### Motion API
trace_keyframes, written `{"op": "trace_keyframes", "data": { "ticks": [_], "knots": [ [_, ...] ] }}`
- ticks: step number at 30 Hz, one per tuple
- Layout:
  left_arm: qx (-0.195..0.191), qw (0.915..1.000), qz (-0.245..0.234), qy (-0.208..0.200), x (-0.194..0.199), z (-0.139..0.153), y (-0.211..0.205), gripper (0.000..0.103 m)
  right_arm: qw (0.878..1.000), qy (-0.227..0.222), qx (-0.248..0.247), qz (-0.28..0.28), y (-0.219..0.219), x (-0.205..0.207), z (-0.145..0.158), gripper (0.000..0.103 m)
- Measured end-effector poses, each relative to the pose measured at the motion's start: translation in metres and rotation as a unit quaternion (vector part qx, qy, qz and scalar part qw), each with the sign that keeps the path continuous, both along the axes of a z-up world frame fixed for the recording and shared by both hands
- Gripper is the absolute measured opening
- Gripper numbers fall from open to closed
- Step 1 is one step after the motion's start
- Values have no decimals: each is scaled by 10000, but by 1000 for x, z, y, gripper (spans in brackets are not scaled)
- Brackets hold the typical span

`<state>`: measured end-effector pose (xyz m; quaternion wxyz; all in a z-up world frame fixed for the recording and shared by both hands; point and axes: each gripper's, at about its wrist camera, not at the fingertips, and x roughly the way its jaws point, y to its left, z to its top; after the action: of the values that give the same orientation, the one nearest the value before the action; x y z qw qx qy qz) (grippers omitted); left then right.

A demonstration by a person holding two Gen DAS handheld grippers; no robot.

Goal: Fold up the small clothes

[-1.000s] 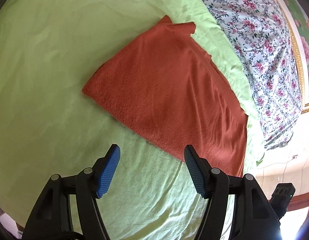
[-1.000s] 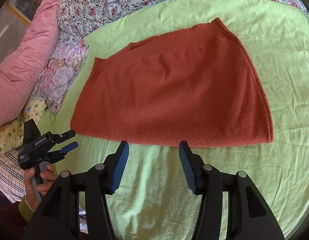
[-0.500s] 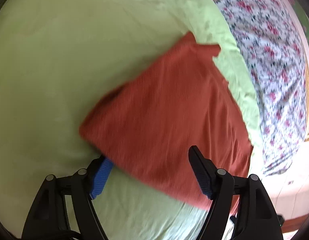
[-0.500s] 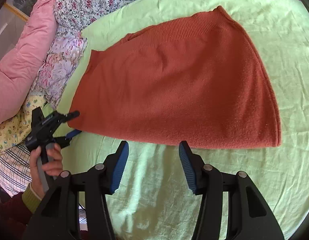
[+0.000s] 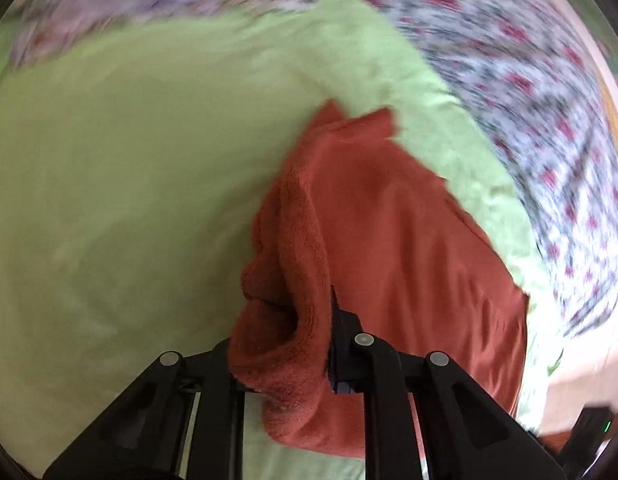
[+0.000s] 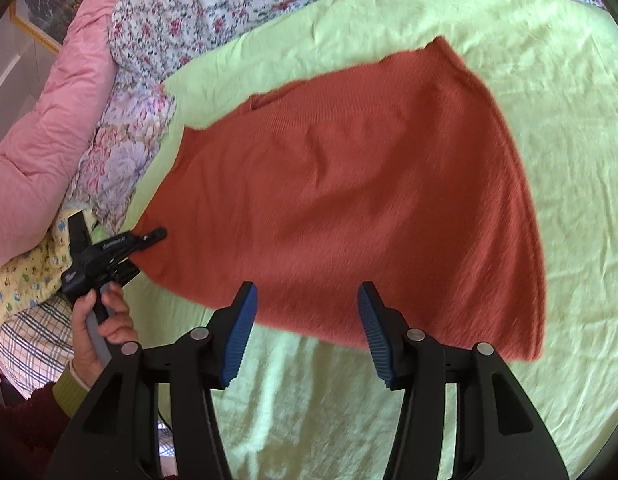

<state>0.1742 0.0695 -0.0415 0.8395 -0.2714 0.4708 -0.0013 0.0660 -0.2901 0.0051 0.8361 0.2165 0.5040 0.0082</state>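
Left gripper (image 5: 329,344), jaws closing on a bunched near-left corner of the rust knit garment (image 6: 349,200) spread on the green sheet (image 6: 549,80); right gripper (image 6: 305,332) open, empty, poised at the near hem, best pinching before both lift evenly.

A pink pillow (image 6: 49,128) beside floral bedding (image 6: 197,4) on green sheet (image 6: 569,80).

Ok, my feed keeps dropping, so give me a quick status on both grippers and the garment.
Left gripper closing on the orange knit garment, corner bunched between its jaws. Right gripper open at the near hem, not gripping. Nothing in the way on the green sheet.
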Motion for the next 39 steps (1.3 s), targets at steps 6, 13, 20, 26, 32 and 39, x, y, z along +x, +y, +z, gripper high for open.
{"op": "trace_keyframes", "data": {
  "ticks": [6,13,20,26,32,39],
  "knots": [
    [327,9916,-1064,-665,4,54,-69,13,9996,-171,39,-224,-26,5,8,54],
    [863,9608,-2502,-828,-12,52,-181,14,9968,-345,467,-544,-61,21,13,54],
    [1669,9358,-3068,-488,-20,4,-238,14,9912,-101,1251,-421,-69,71,-9,54],
    [1667,9365,-3048,-474,-20,6,-233,14,9871,98,1598,-34,-47,136,-39,61],
    [1782,9311,-3105,-706,-26,35,-235,14,9930,49,1162,221,-29,168,-32,17],
    [1098,9166,-3680,-1110,-30,62,-280,15,9934,-815,677,443,-65,125,45,16]
  ]
}}
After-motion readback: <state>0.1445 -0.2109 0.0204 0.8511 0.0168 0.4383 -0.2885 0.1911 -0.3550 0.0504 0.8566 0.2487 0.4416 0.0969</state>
